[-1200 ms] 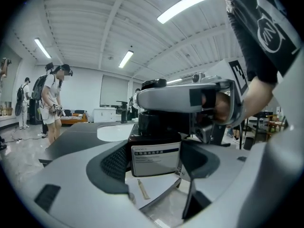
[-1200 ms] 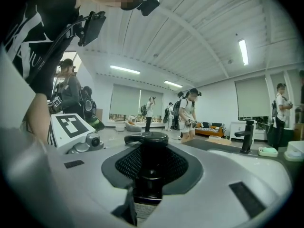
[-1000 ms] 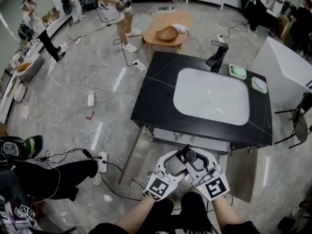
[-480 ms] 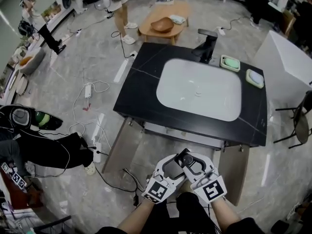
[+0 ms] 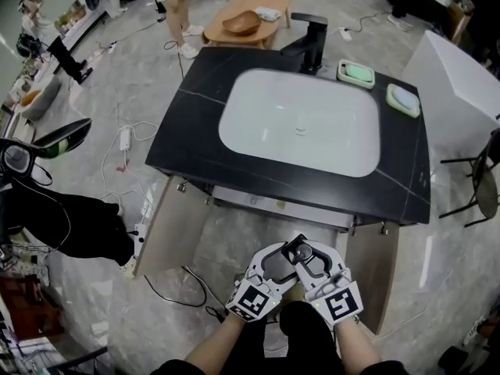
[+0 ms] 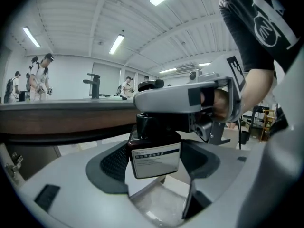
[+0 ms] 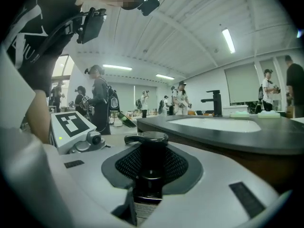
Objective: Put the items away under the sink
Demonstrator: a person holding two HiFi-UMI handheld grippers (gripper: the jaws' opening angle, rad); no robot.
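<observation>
- Dark brown pump bottle (image 6: 154, 158) hung before the vanity's (image 5: 195, 143) near edge, outside the open cabinet doors (image 5: 168, 229), so nothing looked stowed yet.
- Left gripper (image 5: 273, 266) clamped its labelled body, and right gripper (image 7: 151, 175) pinched its pump neck.
- Setting it under the sink (image 5: 301, 123) and releasing remained.

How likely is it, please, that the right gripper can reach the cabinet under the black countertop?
Probably yes: the wooden cabinet doors stand open with nothing between them and the right gripper, which shares the dark pump bottle with the left gripper.
</observation>
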